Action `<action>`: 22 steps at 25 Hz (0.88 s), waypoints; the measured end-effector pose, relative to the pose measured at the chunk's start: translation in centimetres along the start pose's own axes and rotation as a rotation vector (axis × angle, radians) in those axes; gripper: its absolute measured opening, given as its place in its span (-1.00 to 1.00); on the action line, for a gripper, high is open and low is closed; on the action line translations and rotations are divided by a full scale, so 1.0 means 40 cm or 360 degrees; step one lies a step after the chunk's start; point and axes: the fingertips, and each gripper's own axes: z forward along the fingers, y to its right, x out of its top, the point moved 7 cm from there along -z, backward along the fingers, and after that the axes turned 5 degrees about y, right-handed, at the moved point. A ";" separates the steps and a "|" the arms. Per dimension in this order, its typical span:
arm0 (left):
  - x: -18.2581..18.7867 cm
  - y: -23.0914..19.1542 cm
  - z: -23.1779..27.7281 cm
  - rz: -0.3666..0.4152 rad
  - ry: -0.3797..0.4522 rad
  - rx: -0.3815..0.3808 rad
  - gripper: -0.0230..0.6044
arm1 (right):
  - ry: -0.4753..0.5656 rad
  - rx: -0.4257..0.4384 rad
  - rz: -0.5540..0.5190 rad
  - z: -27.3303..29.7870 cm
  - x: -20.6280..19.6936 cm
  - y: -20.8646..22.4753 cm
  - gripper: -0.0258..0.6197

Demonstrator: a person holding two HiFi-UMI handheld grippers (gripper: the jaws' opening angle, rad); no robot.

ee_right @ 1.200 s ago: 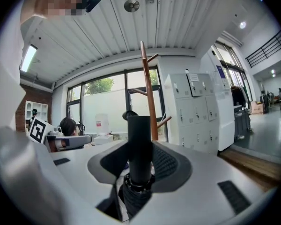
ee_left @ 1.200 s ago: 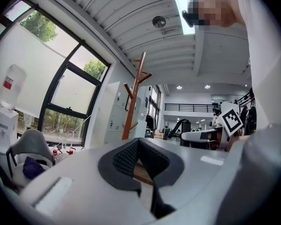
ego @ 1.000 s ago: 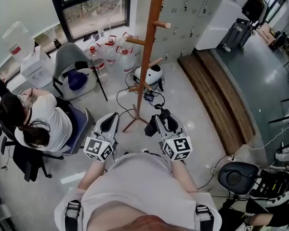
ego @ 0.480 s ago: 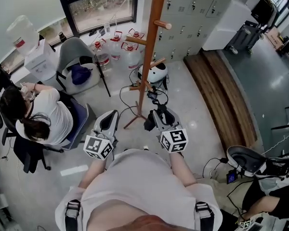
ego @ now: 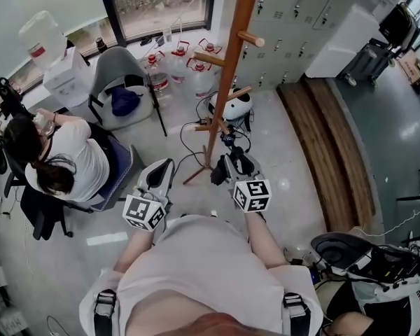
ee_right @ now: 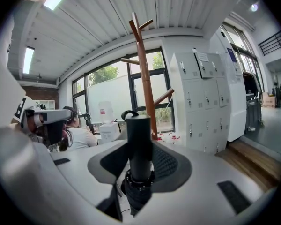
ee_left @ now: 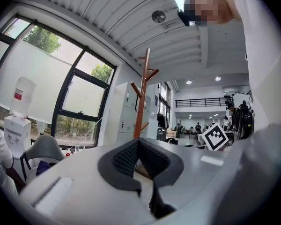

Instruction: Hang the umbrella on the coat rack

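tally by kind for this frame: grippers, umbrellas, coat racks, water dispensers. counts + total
Grey two-jaw grippers: 2 (left gripper, right gripper)
Black folded umbrella, clamped in the right gripper's jaws: 1
Tall wooden coat rack: 1
White water dispenser: 1
Total: 5

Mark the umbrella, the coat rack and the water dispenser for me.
umbrella [ee_right: 140, 142]: right gripper view, black handle.
coat rack [ego: 229, 82]: head view, wooden pole.
water dispenser [ego: 68, 82]: head view, white body.
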 end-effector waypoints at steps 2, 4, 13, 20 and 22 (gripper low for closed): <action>0.001 -0.003 0.000 0.0006 0.0000 0.0005 -0.90 | -0.0018 -0.0004 -0.0006 0.013 -0.007 0.012 -0.44; 0.002 -0.009 0.000 0.0008 -0.0002 0.0016 -0.90 | -0.0040 0.0000 -0.0030 0.029 -0.011 0.018 -0.44; -0.003 -0.022 0.011 0.0011 -0.0001 0.0030 -0.90 | -0.0116 -0.0029 -0.0035 0.083 -0.014 0.042 -0.44; -0.001 -0.034 0.012 0.0000 -0.0001 0.0034 -0.90 | -0.0118 -0.0029 -0.0040 0.117 0.005 0.046 -0.44; -0.002 -0.033 0.015 0.0003 -0.0003 0.0037 -0.90 | -0.0128 -0.0023 -0.0053 0.127 0.008 0.052 -0.44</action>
